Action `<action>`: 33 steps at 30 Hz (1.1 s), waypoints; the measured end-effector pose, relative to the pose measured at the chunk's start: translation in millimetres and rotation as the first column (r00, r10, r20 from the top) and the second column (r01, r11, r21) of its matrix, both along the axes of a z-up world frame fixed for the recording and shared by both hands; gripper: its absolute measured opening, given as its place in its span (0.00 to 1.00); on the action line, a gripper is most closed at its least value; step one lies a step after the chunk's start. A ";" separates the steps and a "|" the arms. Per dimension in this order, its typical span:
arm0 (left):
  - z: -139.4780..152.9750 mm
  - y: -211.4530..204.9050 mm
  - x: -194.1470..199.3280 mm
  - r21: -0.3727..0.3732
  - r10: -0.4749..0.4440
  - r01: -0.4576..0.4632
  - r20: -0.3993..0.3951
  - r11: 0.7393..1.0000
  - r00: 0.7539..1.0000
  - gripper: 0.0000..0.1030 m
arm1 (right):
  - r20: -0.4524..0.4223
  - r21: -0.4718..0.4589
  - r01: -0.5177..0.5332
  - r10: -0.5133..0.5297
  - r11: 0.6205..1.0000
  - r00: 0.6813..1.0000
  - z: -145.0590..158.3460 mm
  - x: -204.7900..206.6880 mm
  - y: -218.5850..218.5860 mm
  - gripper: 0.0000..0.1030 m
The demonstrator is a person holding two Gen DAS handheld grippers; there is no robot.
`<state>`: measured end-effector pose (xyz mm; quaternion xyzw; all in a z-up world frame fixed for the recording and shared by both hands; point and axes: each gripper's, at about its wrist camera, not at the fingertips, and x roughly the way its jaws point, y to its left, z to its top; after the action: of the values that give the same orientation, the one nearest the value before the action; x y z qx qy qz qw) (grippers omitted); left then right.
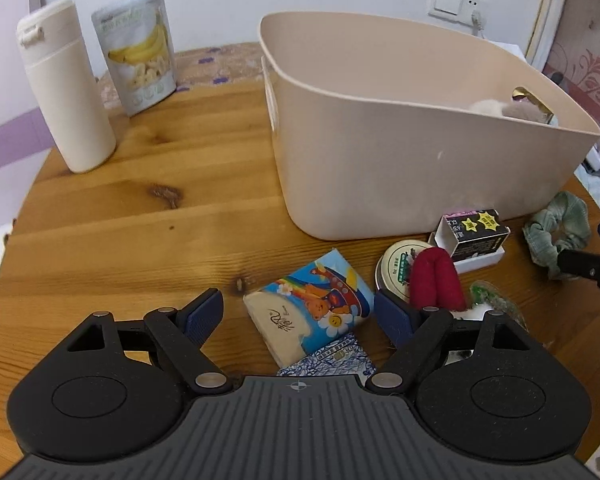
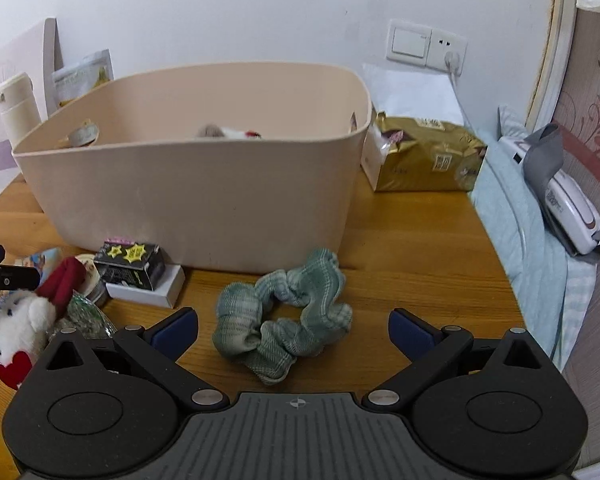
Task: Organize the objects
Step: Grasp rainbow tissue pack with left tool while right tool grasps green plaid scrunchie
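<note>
Spread wide over the wooden surface (image 1: 120,208): left tool (image 1: 298,312) flanking a cartoon tissue pack (image 1: 308,306), right tool (image 2: 294,330) flanking a green scrunchie (image 2: 284,320), both just before the beige bin (image 2: 204,192).

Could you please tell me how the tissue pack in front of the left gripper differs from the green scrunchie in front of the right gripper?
The tissue pack is a flat-sided block printed with a cartoon bear; the green scrunchie is a ruffled fabric ring in one plain colour. The tissue pack lies partly on a blue patterned packet, whereas the scrunchie rests straight on the table. Both lie outside the beige bin, each before an open gripper.
</note>
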<state>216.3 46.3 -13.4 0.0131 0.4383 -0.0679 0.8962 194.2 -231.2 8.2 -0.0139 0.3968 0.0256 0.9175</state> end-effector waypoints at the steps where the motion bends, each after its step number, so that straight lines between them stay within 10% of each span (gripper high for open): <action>1: -1.0 1.3 1.6 -0.014 0.005 -0.005 -0.008 1.000 1.000 0.82 | -0.003 -0.002 -0.001 0.001 1.000 1.000 -1.5 0.9 0.8 1.00; 20: -9.7 0.2 21.6 -0.052 0.061 -0.062 -0.030 0.997 0.998 0.79 | -0.051 -0.026 -0.031 0.030 0.999 0.998 -25.7 18.5 16.1 0.99; 33: -7.1 0.0 13.3 -0.035 0.049 -0.049 -0.001 0.998 0.999 0.70 | -0.038 0.002 -0.047 0.047 0.999 0.998 -19.5 16.6 20.9 0.38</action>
<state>229.6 46.3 -20.5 -0.0132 0.4374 -0.0534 0.8976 210.8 -210.3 -11.4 -0.0223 0.4138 0.0478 0.9089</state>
